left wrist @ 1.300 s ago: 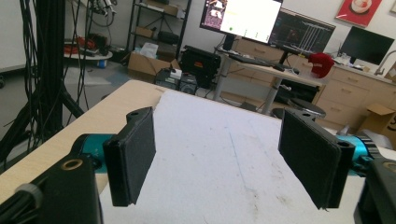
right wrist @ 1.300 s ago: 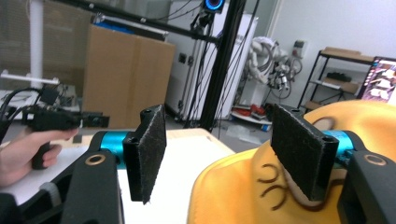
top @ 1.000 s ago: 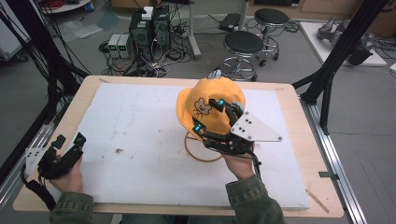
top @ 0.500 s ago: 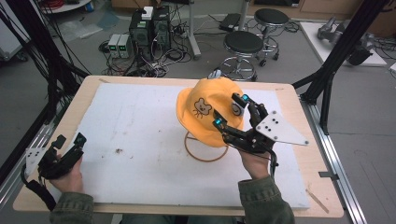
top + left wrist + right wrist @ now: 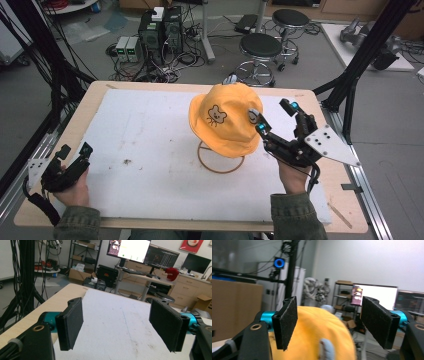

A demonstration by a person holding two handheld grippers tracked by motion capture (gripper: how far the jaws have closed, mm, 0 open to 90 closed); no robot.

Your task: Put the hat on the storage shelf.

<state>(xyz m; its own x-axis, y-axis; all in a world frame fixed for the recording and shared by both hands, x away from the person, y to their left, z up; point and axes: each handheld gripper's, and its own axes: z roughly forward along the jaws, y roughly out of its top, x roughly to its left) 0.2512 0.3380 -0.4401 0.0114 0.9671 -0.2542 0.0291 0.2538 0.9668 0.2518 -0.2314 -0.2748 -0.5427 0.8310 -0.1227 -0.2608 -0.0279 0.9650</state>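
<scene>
High view, hat (image 5: 227, 120) left of right gripper (image 5: 275, 117)

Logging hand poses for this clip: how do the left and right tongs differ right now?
The left tongs sit low at the table's near left corner, far from the yellow hat; the right tongs are raised beside the hat's right side. The right tongs carry a grey plate; the left show none. Both are open and hold nothing.

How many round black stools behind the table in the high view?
2. One round black stool stands just past the table's far edge, behind the orange bear-print hat; the other stool is farther back to its right. More may sit out of frame.
</scene>
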